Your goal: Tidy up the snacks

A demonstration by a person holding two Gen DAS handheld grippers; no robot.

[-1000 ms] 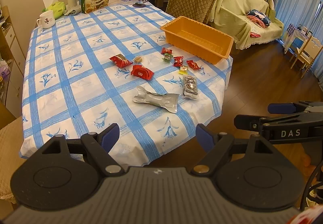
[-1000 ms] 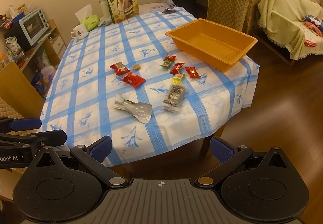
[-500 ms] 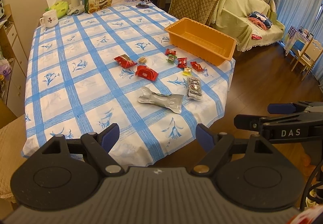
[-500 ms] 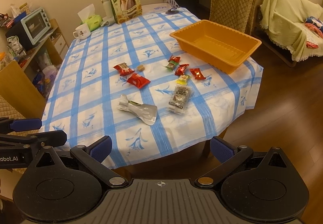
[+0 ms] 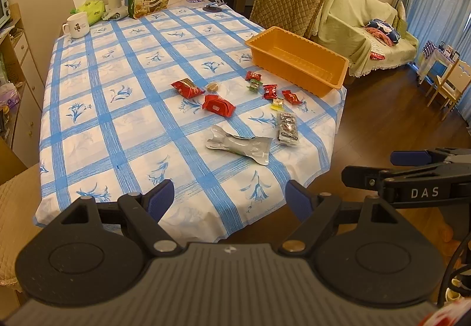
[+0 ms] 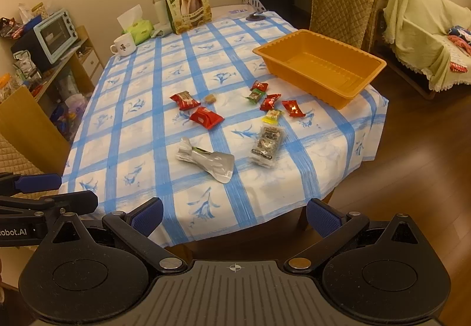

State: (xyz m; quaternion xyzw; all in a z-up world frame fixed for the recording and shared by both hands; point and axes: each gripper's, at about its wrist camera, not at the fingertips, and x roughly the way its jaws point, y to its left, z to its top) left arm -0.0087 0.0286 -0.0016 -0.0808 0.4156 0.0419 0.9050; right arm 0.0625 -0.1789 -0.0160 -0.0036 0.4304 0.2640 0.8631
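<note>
short of the table edge, left gripper [image 5: 229, 196] and right gripper [image 6: 234, 215] hang wide, empty; approach step, probably the silver pouch [image 6: 207, 159] first, into the orange tray [image 6: 319, 68].

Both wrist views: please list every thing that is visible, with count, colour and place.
Plastic tray: 1, orange, empty, table's far right.
Checked tablecloth: 1, blue-white, covering table.
Large red snack packs: 2, table centre.
Small wrapped candies: 5, red, green, yellow, before tray.
Round brown sweet: 1, centre.
Silver foil pouch: 1, near edge.
Clear dark-printed packet: 1, right of pouch.
Seed bag: 1, green, standing far end.
White mug: 1, far left.
Left gripper: open, empty.
Right gripper: open, empty.
</note>
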